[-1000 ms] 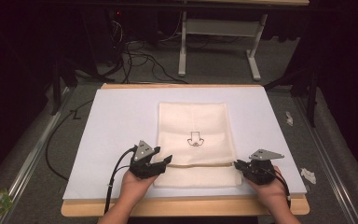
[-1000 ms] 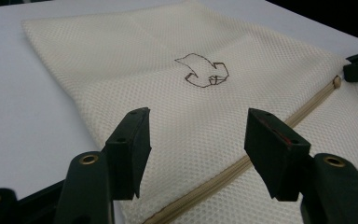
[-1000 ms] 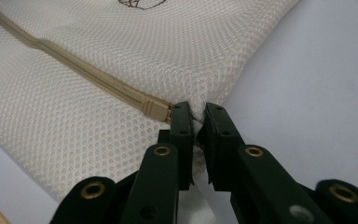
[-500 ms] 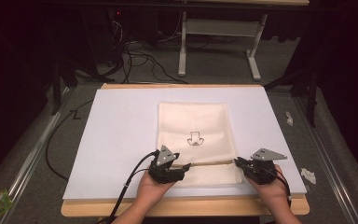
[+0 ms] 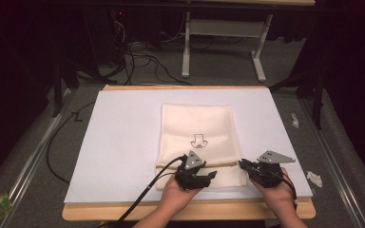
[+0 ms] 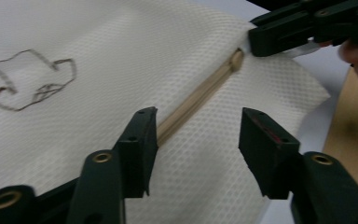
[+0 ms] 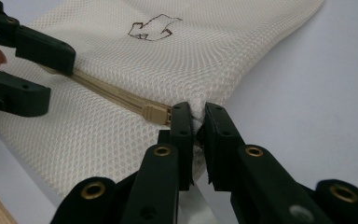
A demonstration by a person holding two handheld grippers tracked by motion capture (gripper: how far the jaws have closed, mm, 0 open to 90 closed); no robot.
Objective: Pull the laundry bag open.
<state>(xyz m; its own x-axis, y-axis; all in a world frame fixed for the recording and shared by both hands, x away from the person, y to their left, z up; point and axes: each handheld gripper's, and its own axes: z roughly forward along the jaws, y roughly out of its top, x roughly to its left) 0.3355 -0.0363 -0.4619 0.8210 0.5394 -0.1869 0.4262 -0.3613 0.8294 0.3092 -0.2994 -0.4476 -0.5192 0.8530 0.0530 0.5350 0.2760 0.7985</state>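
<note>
2 claws work the mesh bag (image 5: 199, 142) on the table (image 5: 119, 137): the right claw (image 7: 195, 122) pinches its edge by the zipper pull (image 7: 156, 113), the left claw (image 6: 193, 135) gapes, empty, astride the zipper (image 6: 196, 95). That thin pinch of mesh could slip free if the left claw tugs the zipper.

We count one cream mesh bag (image 5: 198, 137) with one zipper (image 7: 116, 99) and one printed outline (image 5: 199, 140), two claws, left claw (image 5: 208, 175) and right claw (image 5: 244, 166), and one counter (image 5: 119, 137).
</note>
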